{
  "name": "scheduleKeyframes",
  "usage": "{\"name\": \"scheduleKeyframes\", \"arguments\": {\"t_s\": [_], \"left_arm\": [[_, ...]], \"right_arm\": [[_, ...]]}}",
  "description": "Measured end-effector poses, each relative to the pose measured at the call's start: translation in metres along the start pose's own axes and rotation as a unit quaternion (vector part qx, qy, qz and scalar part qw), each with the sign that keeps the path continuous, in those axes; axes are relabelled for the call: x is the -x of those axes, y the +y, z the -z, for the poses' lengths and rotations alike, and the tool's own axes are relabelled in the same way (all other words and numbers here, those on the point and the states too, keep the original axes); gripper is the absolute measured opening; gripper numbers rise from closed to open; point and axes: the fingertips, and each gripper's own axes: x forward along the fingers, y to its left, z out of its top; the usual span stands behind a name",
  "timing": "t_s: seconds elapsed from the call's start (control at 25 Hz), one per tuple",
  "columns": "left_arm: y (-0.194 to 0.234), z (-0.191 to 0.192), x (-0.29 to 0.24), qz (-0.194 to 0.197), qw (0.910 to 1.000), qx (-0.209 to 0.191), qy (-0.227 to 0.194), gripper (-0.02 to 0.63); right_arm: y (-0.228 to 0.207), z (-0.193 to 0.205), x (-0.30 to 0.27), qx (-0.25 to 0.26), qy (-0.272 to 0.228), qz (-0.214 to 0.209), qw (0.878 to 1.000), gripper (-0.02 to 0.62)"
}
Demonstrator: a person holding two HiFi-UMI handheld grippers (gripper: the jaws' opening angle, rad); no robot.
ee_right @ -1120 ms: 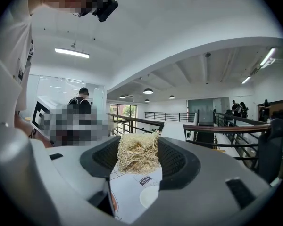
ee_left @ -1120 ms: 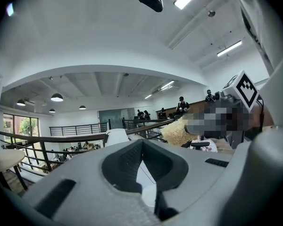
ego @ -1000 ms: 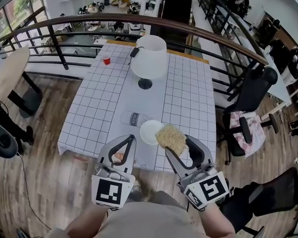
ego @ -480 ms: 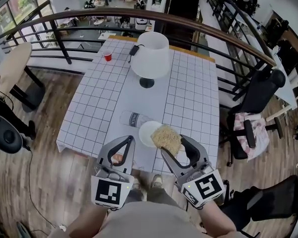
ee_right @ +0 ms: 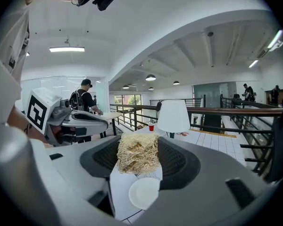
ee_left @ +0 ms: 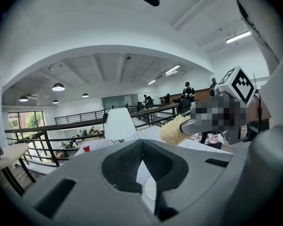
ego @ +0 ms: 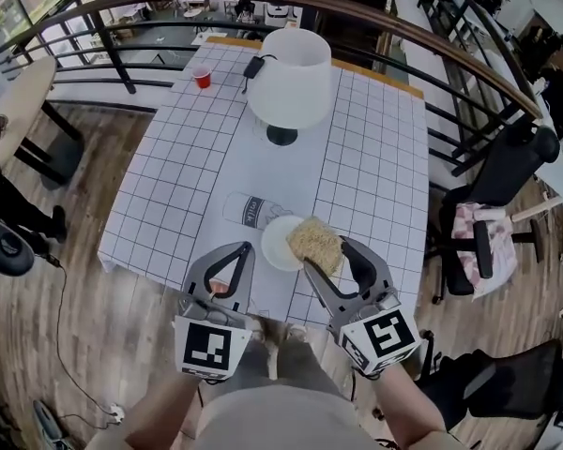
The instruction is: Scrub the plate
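Note:
A small white plate (ego: 278, 244) lies near the front edge of the gridded table (ego: 197, 157); it shows below the jaws in the right gripper view as the plate (ee_right: 144, 193). My right gripper (ego: 327, 249) is shut on a straw-coloured fibre scrubber (ego: 315, 241), which overlaps the plate's right rim in the head view. That scrubber (ee_right: 137, 153) fills the space between the jaws. My left gripper (ego: 239, 251) is shut on nothing, left of the plate, over the table's front edge. The left gripper view shows the scrubber (ee_left: 173, 129) at its right.
A clear bottle (ego: 249, 210) lies on its side just behind the plate. A white lamp (ego: 288, 78) stands mid-table, with a red cup (ego: 202, 78) and a dark device (ego: 255, 67) at the far end. An office chair (ego: 488, 204) stands right of the table, and a railing (ego: 122, 26) runs behind.
The right gripper has carried the scrubber slightly left, so it overlaps more of the plate's right rim. The left gripper stays shut beside it. The head camera has tilted.

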Motion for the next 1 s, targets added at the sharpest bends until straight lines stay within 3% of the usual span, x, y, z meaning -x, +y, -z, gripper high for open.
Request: {"name": "scheduleKeyframes", "arguments": {"t_s": [0.12, 0.28, 0.72, 1.0], "left_arm": [[-0.003, 0.025, -0.018, 0.006, 0.9996, -0.006, 0.026, 0.014], [-0.008, 0.063, -0.044, 0.022, 0.9971, -0.052, 0.051, 0.014], [-0.026, 0.169, -0.087, 0.051, 0.9887, -0.02, 0.14, 0.014], [-0.04, 0.224, -0.11, 0.09, 0.9819, -0.039, 0.162, 0.014]], "right_arm": [[-0.008, 0.023, -0.021, 0.016, 0.017, 0.002, 1.0, 0.245], [-0.013, 0.055, -0.05, 0.022, 0.036, -0.006, 0.999, 0.245], [-0.014, 0.139, -0.098, -0.009, 0.088, -0.023, 0.996, 0.245], [-0.009, 0.177, -0.124, -0.018, 0.098, -0.026, 0.995, 0.245]]}}
